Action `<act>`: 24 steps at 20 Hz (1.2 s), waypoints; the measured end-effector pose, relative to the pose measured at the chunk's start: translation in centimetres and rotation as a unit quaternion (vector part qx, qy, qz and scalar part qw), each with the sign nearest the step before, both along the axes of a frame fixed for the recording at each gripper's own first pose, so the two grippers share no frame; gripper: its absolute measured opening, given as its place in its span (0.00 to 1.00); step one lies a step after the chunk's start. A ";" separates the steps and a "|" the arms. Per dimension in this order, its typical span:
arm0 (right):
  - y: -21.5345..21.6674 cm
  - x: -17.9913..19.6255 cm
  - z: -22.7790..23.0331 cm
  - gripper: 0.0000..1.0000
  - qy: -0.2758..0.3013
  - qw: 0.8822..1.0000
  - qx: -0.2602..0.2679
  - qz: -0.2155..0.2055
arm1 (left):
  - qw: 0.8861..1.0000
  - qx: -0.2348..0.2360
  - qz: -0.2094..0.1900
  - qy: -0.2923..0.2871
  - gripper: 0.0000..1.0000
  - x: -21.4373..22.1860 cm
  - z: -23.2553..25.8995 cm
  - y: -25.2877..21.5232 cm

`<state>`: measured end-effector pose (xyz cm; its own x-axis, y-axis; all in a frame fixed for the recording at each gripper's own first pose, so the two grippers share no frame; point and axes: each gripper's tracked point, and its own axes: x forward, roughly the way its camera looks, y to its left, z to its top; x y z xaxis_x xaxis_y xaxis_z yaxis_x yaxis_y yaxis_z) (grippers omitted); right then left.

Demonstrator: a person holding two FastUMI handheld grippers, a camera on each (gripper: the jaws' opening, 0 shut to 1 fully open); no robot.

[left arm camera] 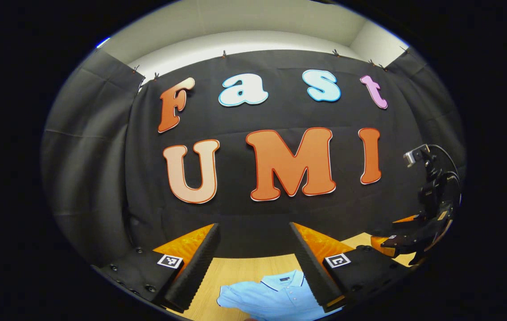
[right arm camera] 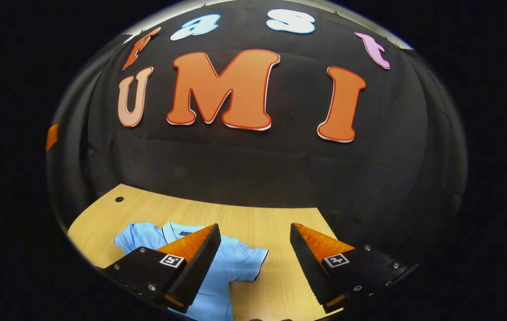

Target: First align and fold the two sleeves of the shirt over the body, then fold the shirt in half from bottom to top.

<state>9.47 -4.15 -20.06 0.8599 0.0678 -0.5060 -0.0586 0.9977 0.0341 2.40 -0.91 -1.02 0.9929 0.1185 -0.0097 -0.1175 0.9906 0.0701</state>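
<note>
Now, in the left gripper view, the left tongs (left arm camera: 253, 254) hang parted and empty above the light blue polo shirt (left arm camera: 275, 296), which lies flat on the wooden surface (left arm camera: 235, 272) with its collar toward the black wall, while the right tongs (left arm camera: 407, 243) wait off to the side, their state too hard to tell from here. Over in the right gripper view, the right tongs (right arm camera: 255, 256) stand wide apart, holding nothing, lined up above the shirt's (right arm camera: 231, 263) sleeve (right arm camera: 249, 263), likely readying the first fold. A small dark tag sits at the collar (right arm camera: 185, 233), too tiny to read.

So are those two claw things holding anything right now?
No. Both the left gripper and the right gripper hang open above the blue shirt on the table, fingers touching nothing.
</note>
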 end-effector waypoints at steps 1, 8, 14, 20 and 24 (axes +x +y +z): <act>-0.1 0.6 -1.2 0.98 0.014 1.000 0.003 0.002 | 1.000 0.004 0.006 0.003 1.00 0.2 -0.2 0.1; -0.9 3.4 -8.5 0.98 0.109 0.994 0.005 0.003 | 0.998 0.006 0.045 0.047 1.00 1.0 -2.9 1.3; -0.5 4.5 -15.6 0.97 0.202 0.979 0.030 0.016 | 0.995 0.028 0.078 0.059 1.00 1.0 -3.2 2.3; -0.6 4.2 -21.0 0.94 0.286 0.958 0.025 0.030 | 0.990 0.040 0.105 0.081 1.00 0.8 -3.8 2.8; -0.5 3.3 -24.3 0.86 0.346 0.937 0.017 0.051 | 0.987 0.046 0.115 0.099 1.00 0.9 -4.6 2.4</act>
